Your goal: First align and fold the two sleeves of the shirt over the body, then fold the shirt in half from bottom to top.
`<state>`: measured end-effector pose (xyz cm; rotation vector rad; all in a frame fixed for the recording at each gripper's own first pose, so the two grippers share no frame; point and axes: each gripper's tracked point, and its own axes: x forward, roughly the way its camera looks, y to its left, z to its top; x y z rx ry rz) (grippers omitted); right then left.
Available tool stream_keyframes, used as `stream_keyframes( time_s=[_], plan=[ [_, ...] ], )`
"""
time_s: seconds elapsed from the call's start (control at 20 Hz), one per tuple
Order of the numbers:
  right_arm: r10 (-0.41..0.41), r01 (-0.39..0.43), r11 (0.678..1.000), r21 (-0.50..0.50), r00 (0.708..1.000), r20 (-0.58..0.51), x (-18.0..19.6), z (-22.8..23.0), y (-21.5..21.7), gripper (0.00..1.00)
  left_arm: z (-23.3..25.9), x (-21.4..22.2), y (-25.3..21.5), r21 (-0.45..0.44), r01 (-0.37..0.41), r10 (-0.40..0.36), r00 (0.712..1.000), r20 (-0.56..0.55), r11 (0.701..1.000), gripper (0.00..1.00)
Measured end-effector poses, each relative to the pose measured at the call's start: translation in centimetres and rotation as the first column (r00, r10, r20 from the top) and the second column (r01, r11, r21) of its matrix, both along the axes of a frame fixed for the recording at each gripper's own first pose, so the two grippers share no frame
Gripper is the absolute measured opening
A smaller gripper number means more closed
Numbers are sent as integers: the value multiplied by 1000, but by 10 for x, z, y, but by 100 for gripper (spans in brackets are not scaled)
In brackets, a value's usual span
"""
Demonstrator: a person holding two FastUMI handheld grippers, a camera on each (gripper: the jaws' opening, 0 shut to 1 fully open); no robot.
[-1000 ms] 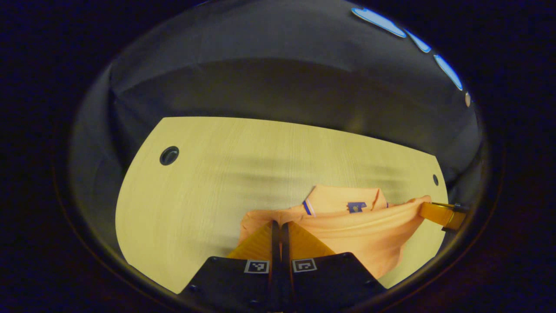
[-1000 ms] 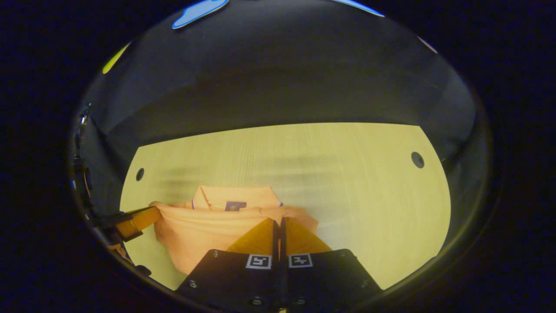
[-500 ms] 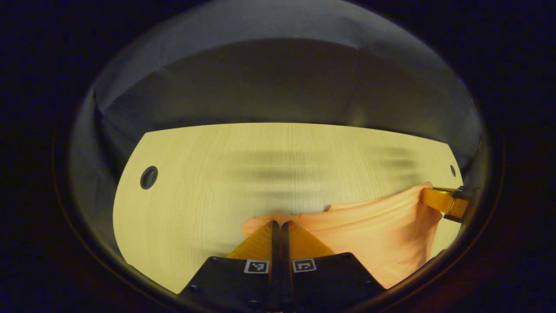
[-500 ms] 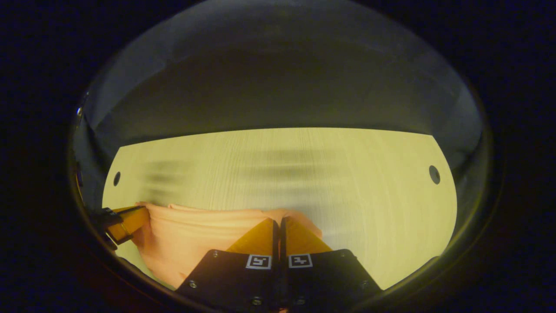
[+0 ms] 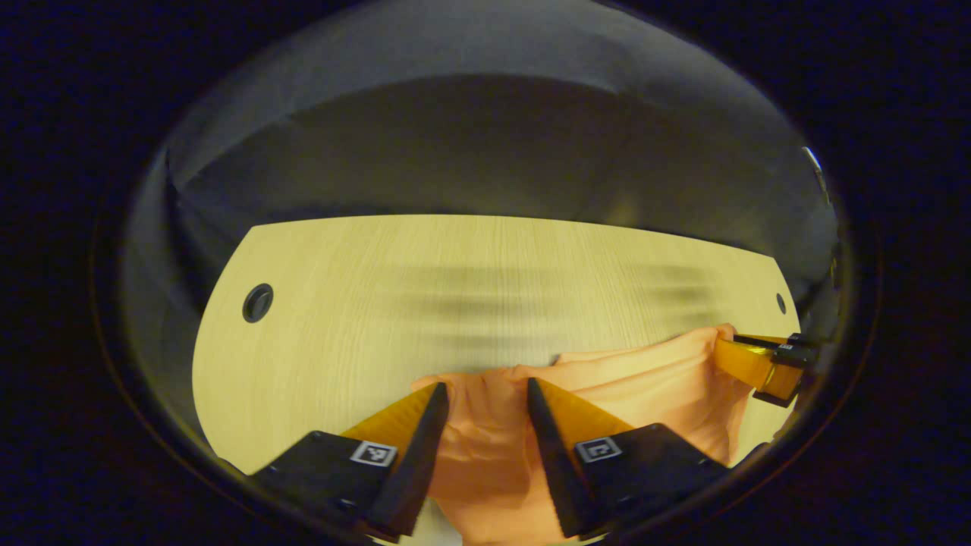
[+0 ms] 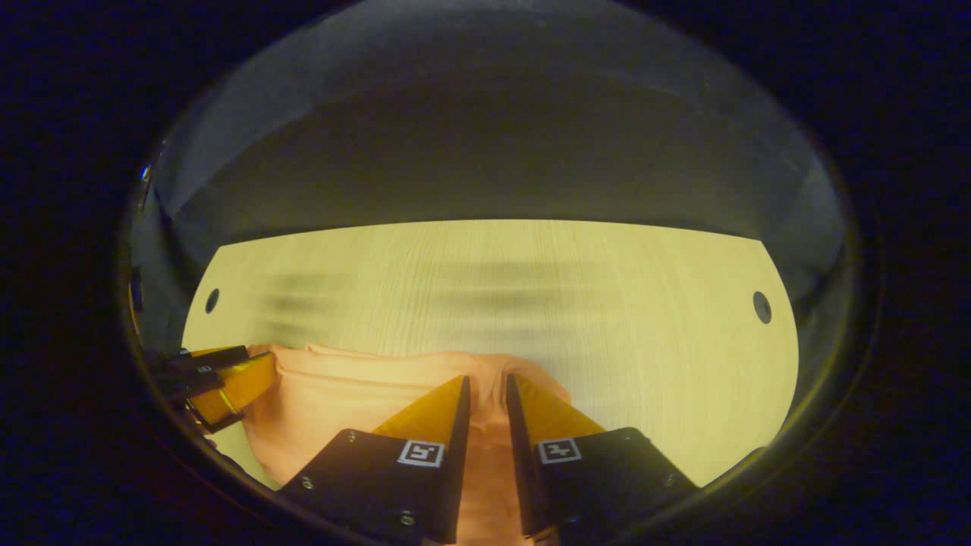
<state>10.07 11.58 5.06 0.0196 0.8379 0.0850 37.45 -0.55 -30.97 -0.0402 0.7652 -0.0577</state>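
Orange fabric of the folded short-sleeved shirt (image 5: 485, 440) lies between my left claw (image 5: 480, 396) fingers, which are spread wide apart and gripping nothing; my right claw (image 6: 485, 387) is also parted, by a narrower gap, with the shirt (image 6: 341, 394) cloth under and between its fingers, not pinched. Shirt sits bunched on the near edge of the pale wood-grain table (image 5: 364, 303), which has a round dark cable hole (image 5: 258, 302) toward each far corner, and dark cloth wall (image 6: 485, 152) stands behind it.
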Motion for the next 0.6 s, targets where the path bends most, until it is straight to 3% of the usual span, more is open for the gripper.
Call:
stream_keyframes(
  time_s=[0.05,0.35,0.6],
  plan=[
    [-1,1,1000,0,1000,9,-5,8,-1,37,10,-4,-1,8,6,-6,1000,12,1000,89],
    [14,-15,1000,3,993,121,-60,80,1,36,87,-65,-12,5,19,-19,994,105,1000,90],
    [27,-35,999,32,972,234,-132,156,-7,36,172,-140,-15,-21,22,-17,974,225,1000,87]
  ],
)
